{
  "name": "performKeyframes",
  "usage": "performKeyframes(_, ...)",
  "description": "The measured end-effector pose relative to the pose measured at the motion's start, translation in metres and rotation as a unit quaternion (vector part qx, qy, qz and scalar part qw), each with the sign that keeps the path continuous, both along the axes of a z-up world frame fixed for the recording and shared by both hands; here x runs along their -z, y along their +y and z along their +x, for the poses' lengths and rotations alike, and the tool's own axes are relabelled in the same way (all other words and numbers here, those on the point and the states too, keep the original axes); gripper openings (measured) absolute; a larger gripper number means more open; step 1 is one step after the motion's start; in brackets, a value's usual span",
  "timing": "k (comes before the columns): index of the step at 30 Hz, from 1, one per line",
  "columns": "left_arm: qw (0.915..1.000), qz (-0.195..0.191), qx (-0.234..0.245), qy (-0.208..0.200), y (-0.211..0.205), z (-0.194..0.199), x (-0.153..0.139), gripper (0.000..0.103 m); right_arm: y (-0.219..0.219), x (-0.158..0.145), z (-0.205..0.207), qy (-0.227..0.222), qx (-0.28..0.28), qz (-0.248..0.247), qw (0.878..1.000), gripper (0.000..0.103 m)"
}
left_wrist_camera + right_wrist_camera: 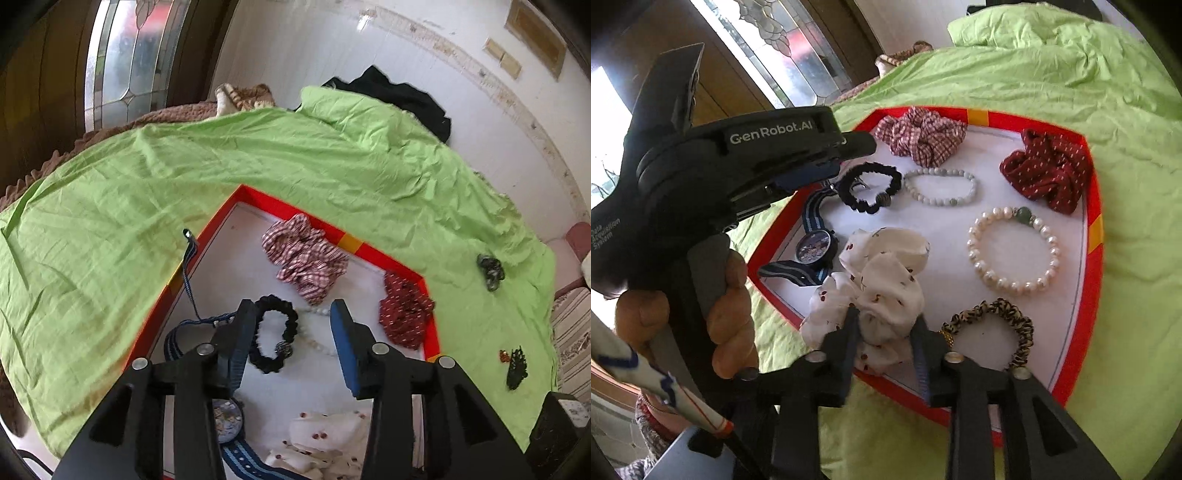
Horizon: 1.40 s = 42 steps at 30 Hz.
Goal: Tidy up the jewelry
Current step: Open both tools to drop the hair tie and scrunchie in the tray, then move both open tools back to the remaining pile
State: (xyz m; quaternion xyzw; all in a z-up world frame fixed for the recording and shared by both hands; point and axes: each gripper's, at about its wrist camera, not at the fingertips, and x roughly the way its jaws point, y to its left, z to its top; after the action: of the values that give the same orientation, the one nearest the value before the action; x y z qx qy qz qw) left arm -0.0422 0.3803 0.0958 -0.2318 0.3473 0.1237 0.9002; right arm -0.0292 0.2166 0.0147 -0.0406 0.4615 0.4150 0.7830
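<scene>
A red-rimmed tray (1094,258) with a white floor lies on a green sheet (1071,74) spread over a bed, and it holds the jewelry. In the right wrist view, a white scrunchie (882,284) with small dark prints sits at the tray's near edge, and the right tool (886,332) has its two fingers on either side of the scrunchie's near folds, partly apart; whether they press the cloth cannot be told. Just right of it lies a leopard scrunchie (997,325), and beyond that a pearl bracelet (1014,251). Farther back lie a pale bead bracelet (940,186), a black hair tie (870,188), a checked scrunchie (923,134) and a dark red scrunchie (1047,170). A watch (816,247) on a striped blue strap lies along the tray's left side. The left tool (293,321) hangs over the tray with its fingers wide apart and nothing between them, above the black hair tie (275,334). Off the tray on the sheet, to the right in the left wrist view, lie a dark clip (490,269) and a small black piece (515,365).
</scene>
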Motion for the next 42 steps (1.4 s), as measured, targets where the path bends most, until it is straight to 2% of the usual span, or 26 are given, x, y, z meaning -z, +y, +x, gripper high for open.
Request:
performKeyframes(6,0.9998,0.013,0.013,-0.012,-0.017,-0.003,-0.005,0.043,-0.014,-0.017,-0.015,-0.037,0.0,0.006,0.999,0.041)
performKeyframes(11,0.9983,0.052,0.025,-0.012,-0.041,-0.002,-0.01,0.043,-0.034,-0.029,-0.02,-0.075,0.015,0.009,0.997,0.05)
performKeyframes(23,0.9871,0.149,0.057,-0.012,-0.097,0.002,-0.017,0.044,-0.097,-0.04,-0.013,-0.076,0.072,0.028,0.994,0.051)
performKeyframes(33,0.9822,0.168,0.083,-0.005,-0.129,0.006,-0.013,0.045,-0.139,-0.037,-0.005,-0.065,0.113,0.03,0.991,0.051)
performKeyframes(35,0.9818,0.169,0.087,-0.004,-0.134,0.007,-0.012,0.045,-0.15,-0.038,-0.003,-0.067,0.124,0.029,0.99,0.054)
performKeyframes(42,0.9781,0.178,0.106,-0.023,-0.156,0.001,-0.017,0.045,-0.226,-0.037,0.018,-0.082,0.2,-0.001,0.976,0.056)
